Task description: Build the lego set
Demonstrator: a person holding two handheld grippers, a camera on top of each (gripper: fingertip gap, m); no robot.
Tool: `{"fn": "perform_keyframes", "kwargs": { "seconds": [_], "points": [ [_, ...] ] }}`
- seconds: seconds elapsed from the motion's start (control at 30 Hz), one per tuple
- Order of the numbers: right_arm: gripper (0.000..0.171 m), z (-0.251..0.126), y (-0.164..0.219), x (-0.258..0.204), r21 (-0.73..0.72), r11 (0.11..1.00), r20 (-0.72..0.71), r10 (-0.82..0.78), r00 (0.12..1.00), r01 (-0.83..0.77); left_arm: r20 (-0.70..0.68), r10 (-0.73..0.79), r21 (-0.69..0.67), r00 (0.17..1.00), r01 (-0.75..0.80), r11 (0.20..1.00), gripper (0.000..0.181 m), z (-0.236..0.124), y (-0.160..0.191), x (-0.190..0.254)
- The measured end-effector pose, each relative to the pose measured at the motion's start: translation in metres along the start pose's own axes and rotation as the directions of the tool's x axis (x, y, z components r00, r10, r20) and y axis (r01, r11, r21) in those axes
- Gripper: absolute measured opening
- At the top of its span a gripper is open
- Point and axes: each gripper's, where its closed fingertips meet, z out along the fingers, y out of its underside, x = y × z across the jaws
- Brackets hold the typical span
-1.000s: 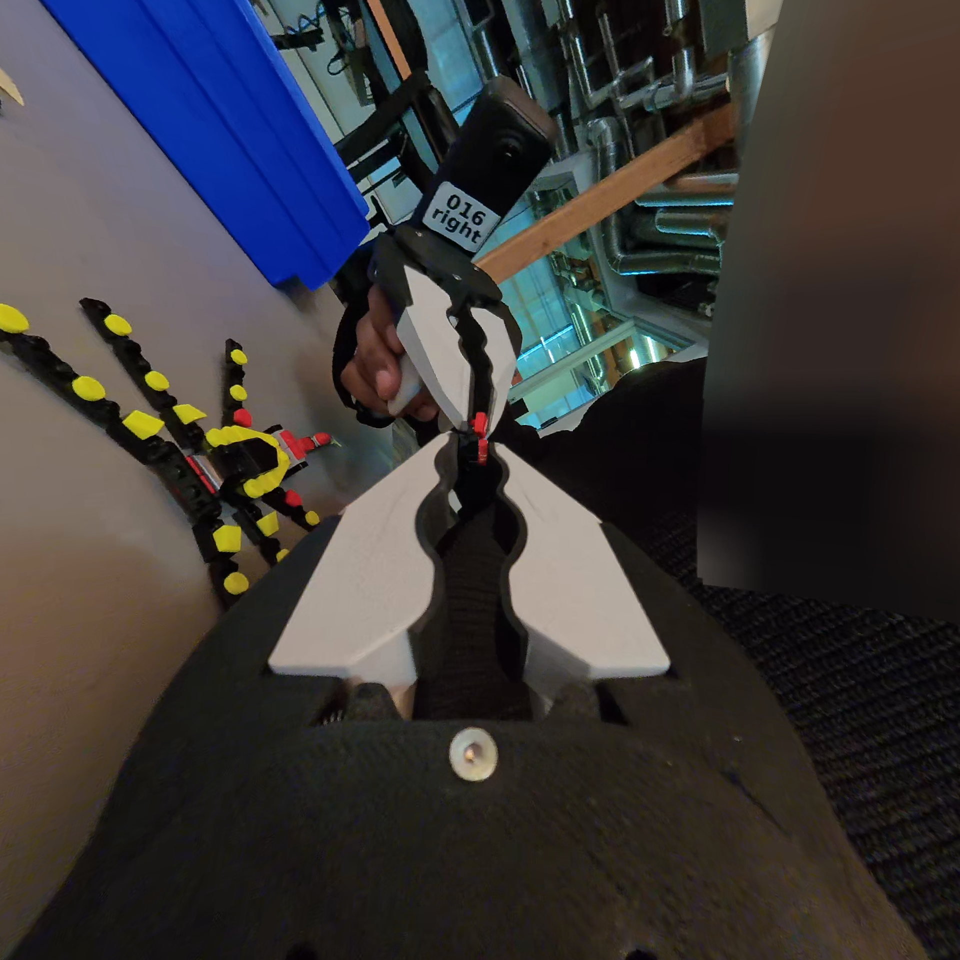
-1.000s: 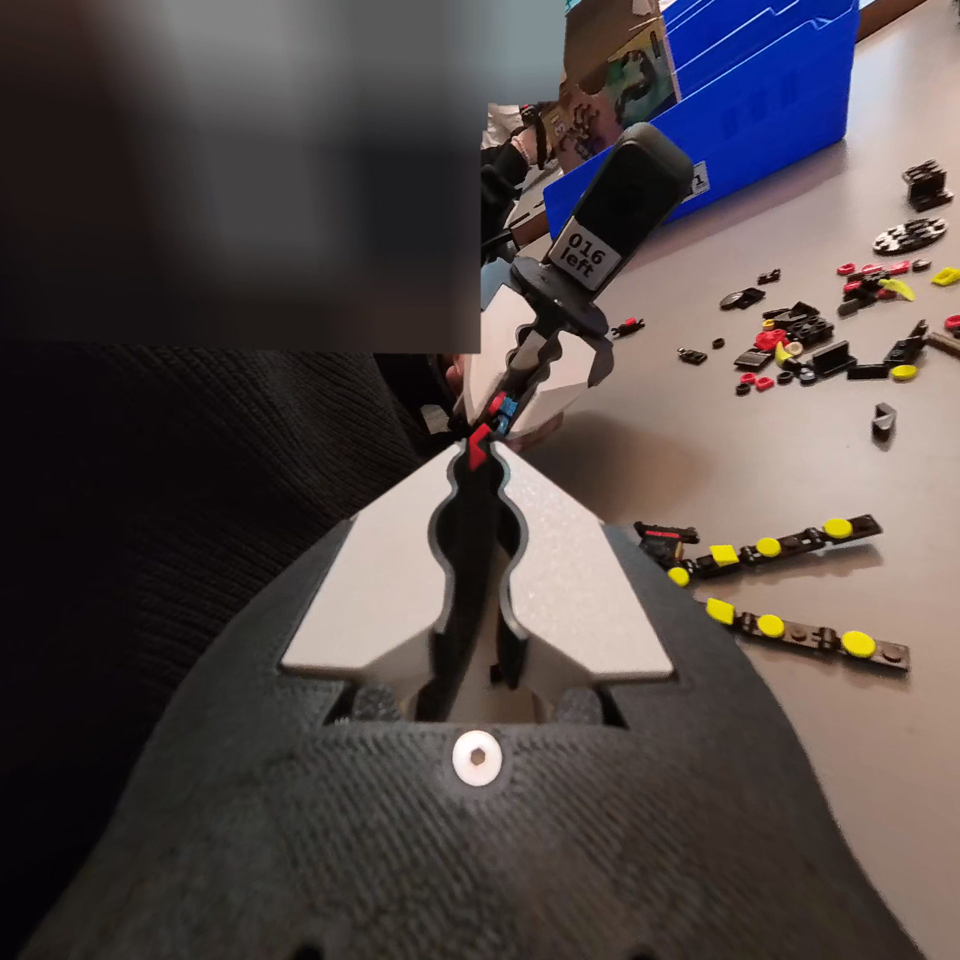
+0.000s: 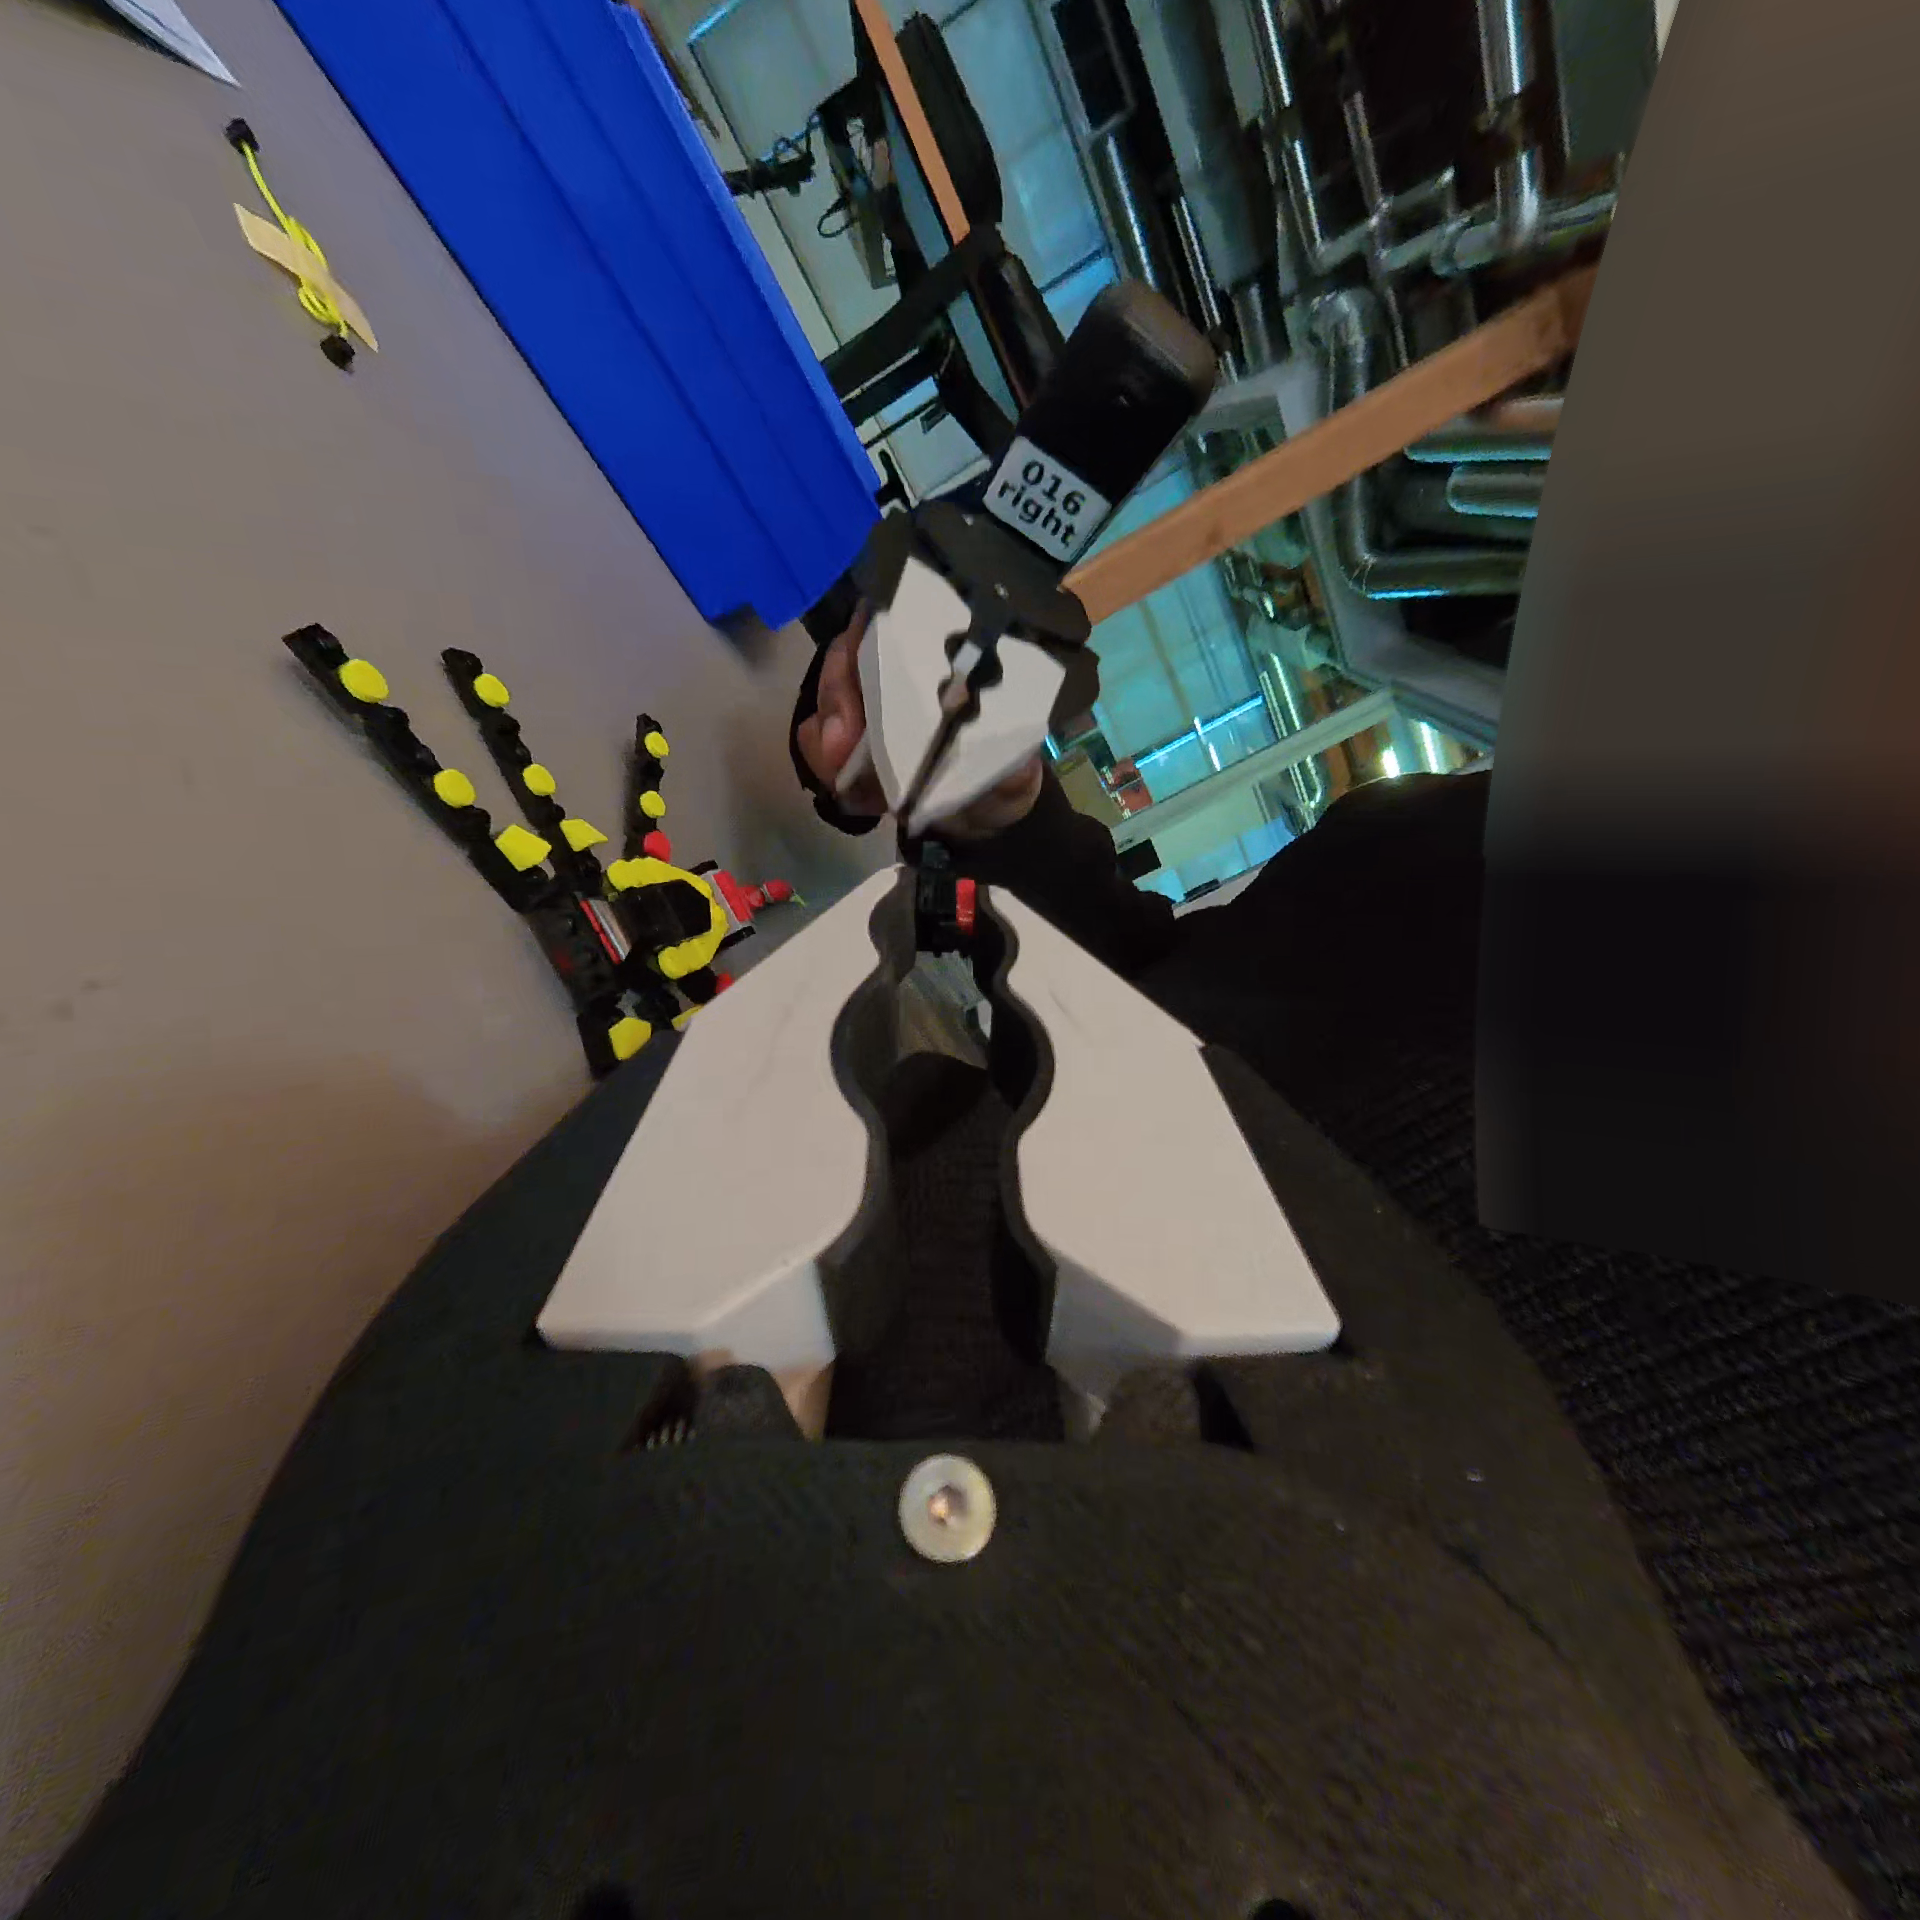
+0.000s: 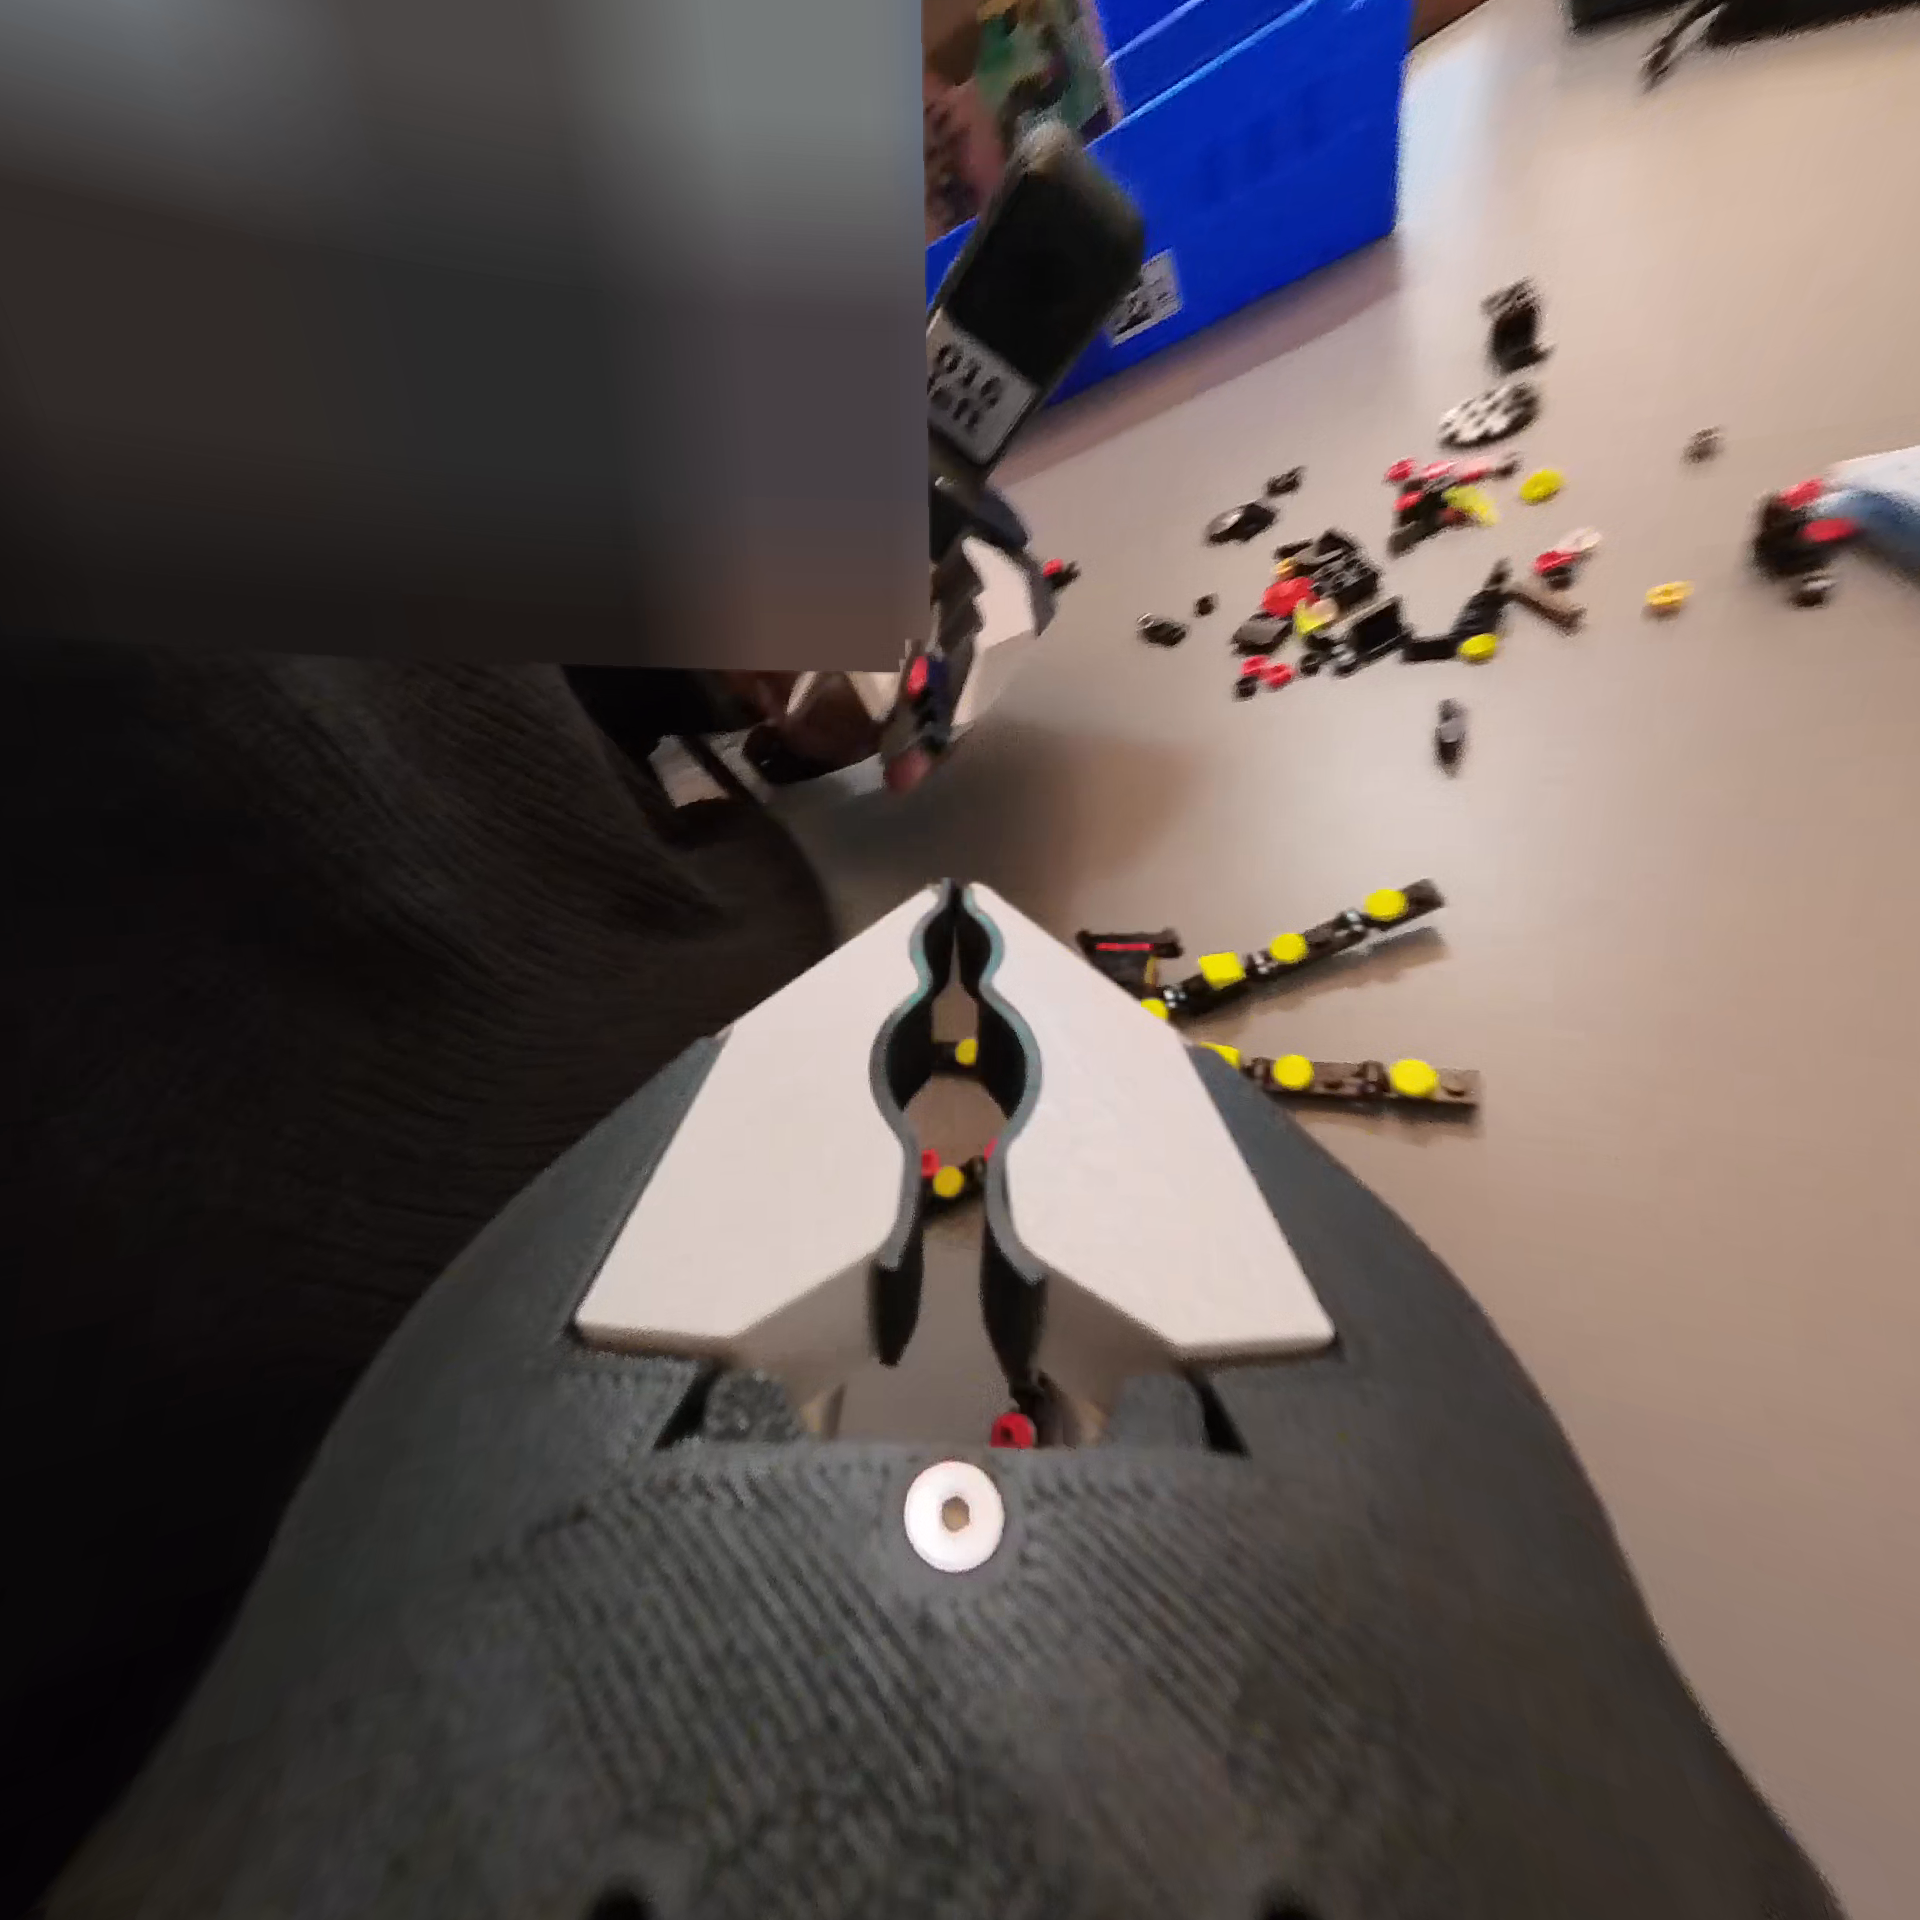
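In the left wrist view, the left gripper, with its white wedge-shaped fingers and black wavy pads, is clamping a small black-and-red lego assembly between its tips, holding it in the air over the person's black knitted sleeve. Just past that piece, the right gripper is pointing back toward it, its white fingers pressed together with nothing visible between them; its tips are sitting very near the held assembly, though whether they are touching it cannot be told. A hand is gripping that tool from behind. To the left, on the grey table, several black lego strips dotted with yellow studs are fanning out from a black, yellow and red lego body. Farther back, a blue plastic bin is standing on the table. In the blurred right wrist view, the right gripper is showing its tips closed on nothing, with two of the studded strips lying just beside it. Farther off, the left gripper is half hidden by a mosaic patch, and a scatter of loose black, red and yellow lego pieces is lying beyond it, before the blue bin.
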Motion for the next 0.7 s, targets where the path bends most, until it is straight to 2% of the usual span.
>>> {"fn": "perform_keyframes", "kwargs": {
  "seconds": [0.1,0.27,0.37,0.5,0.6,0.67,0.7],
  "points": [
    [0.0,-0.006,-0.003,-0.003,0.0,1.0,-0.006,-0.018,1.0,0.018,0.017,0.024,-0.042,1.0,-0.023,0.999,0.007,0.007,0.008,-0.001],
    [0.013,0.014,0.027,-0.014,-0.202,0.964,-0.014,-0.177,0.984,0.171,0.088,0.082,-0.069,0.993,-0.076,0.995,0.007,0.009,0.012,-0.008],
    [0.02,0.023,0.036,-0.009,-0.248,0.949,-0.046,-0.211,0.976,0.193,0.136,0.117,-0.082,0.984,-0.107,0.991,0.007,0.009,0.012,-0.013],
    [0.025,0.02,0.02,-0.004,-0.164,0.964,-0.097,-0.228,0.969,0.21,0.222,0.167,-0.133,0.961,-0.14,0.981,0.007,0.01,0.016,-0.027],
    [0.024,0.011,0.002,0.004,-0.084,0.967,-0.171,-0.252,0.953,0.241,0.35,0.275,-0.235,0.896,-0.201,0.951,0.007,0.009,0.018,-0.047],
    [0.022,0.002,-0.011,0.013,-0.03,0.966,-0.242,-0.257,0.936,0.258,0.411,0.354,-0.362,0.84,-0.206,0.909,0.007,0.008,0.013,-0.059],
    [0.02,-0.003,-0.017,0.018,-0.003,0.966,-0.275,-0.25,0.928,0.26,0.442,0.429,-0.459,0.788,-0.212,0.863,0.007,0.004,0.008,-0.067]
  ]
}}
